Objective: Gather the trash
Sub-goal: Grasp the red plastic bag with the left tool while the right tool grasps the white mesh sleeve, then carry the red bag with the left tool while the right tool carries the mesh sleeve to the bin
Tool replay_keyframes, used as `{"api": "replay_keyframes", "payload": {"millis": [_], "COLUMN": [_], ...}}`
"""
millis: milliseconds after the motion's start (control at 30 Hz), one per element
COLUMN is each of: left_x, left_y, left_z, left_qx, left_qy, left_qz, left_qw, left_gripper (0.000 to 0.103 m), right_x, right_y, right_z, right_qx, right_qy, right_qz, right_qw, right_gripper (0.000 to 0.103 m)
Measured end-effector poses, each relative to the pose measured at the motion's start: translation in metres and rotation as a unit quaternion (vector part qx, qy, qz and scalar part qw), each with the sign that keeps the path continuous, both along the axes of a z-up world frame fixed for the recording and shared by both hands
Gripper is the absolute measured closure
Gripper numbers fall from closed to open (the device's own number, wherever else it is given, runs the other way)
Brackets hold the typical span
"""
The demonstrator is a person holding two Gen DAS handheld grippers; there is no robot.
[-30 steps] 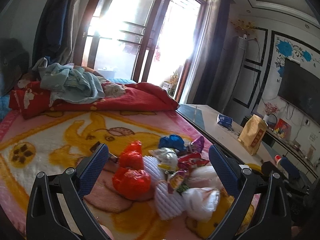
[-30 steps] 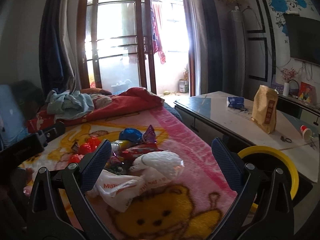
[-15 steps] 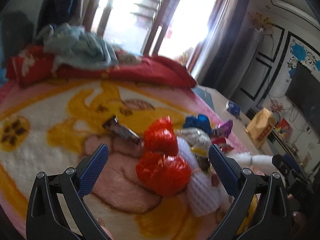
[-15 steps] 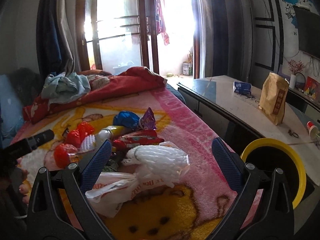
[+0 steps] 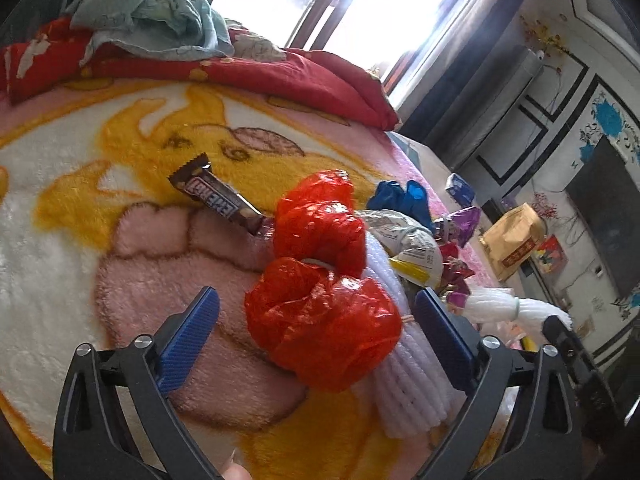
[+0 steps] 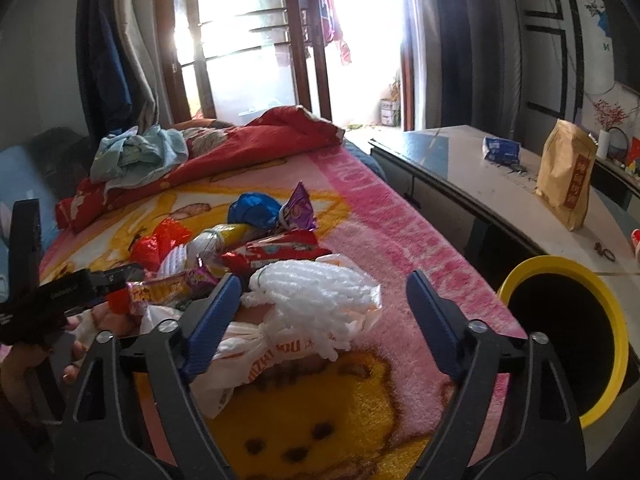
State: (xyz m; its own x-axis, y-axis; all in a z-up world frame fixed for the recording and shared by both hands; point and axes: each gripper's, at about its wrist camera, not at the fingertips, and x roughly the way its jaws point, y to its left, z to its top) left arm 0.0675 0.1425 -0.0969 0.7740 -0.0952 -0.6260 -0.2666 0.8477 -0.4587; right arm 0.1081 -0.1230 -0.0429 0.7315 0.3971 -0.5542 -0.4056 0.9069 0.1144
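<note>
The left claw [image 5: 316,328] hangs low over the bed's pink and yellow blanket [image 5: 80,264] with its blue pads apart and closing, and the crumpled red plastic bag [image 5: 324,320] lies between them: the left pad stands clear of it, the right pad sits just beside its edge and against the white foam fruit net [image 5: 404,392] under it, with no pad pressing yet. Beyond the bag lie a brown chocolate bar wrapper [image 5: 218,200], a blue wrapper [image 5: 400,196] and a purple wrapper [image 5: 460,224], all part of one heap of trash on the blanket. The right claw [image 6: 324,316] is also apart and closing, around a white foam net [image 6: 316,300] that rests on a white printed plastic bag [image 6: 256,360]; the left pad is just beside the net, the right pad well clear of it. A yellow-rimmed bin [image 6: 608,320] stands at the right, beside the bed and below the worktop [image 6: 460,152], where a brown paper bag [image 6: 566,180] stands upright. The person's hand [image 6: 44,356] holding the other tool shows at the left edge of the right wrist view. Compared with a second ago, both claws have dropped closer to the heap and tipped further downward: the red bag now fills the left view where it was small before, and both sets of pads have begun to narrow.
</note>
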Motion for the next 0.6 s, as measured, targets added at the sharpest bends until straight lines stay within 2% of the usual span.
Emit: {"api": "replay_keyframes", "payload": {"millis": [33, 67, 100, 167, 267, 300, 367, 600], "left_x": [0.000, 0.000, -0.001, -0.001, -0.003, -0.004, -0.006, -0.016], "left_y": [-0.001, -0.002, -0.003, -0.004, -0.005, -0.006, -0.007, -0.015], "left_z": [0.000, 0.001, 0.002, 0.004, 0.008, 0.010, 0.015, 0.048], "left_qx": [0.000, 0.002, 0.002, 0.001, 0.006, 0.007, 0.013, 0.042], "left_qy": [-0.002, -0.003, -0.005, -0.008, -0.010, -0.012, -0.021, -0.071], "left_qz": [-0.002, -0.003, -0.003, -0.007, -0.008, -0.008, -0.009, -0.013], "left_qw": [1.0000, 1.0000, 1.0000, 0.9999, 0.9999, 0.9999, 0.9997, 0.9965], "left_gripper": [0.027, 0.036, 0.039, 0.055, 0.066, 0.068, 0.074, 0.079], "right_x": [0.000, -0.001, 0.000, -0.001, -0.003, -0.002, -0.003, -0.009], "right_y": [0.001, 0.001, 0.002, 0.003, 0.002, 0.001, 0.001, -0.002], "right_z": [0.000, -0.001, -0.001, 0.001, 0.004, 0.005, 0.008, 0.022], "right_qx": [0.000, 0.002, 0.004, 0.008, 0.013, 0.015, 0.018, 0.035], "right_qy": [0.002, 0.004, 0.006, 0.009, 0.007, 0.007, 0.005, -0.012], "right_qz": [0.003, 0.007, 0.011, 0.018, 0.023, 0.026, 0.032, 0.047], "right_qw": [1.000, 1.000, 1.000, 1.000, 1.000, 1.000, 0.999, 0.998], "right_gripper": [0.035, 0.040, 0.042, 0.051, 0.063, 0.070, 0.075, 0.080]}}
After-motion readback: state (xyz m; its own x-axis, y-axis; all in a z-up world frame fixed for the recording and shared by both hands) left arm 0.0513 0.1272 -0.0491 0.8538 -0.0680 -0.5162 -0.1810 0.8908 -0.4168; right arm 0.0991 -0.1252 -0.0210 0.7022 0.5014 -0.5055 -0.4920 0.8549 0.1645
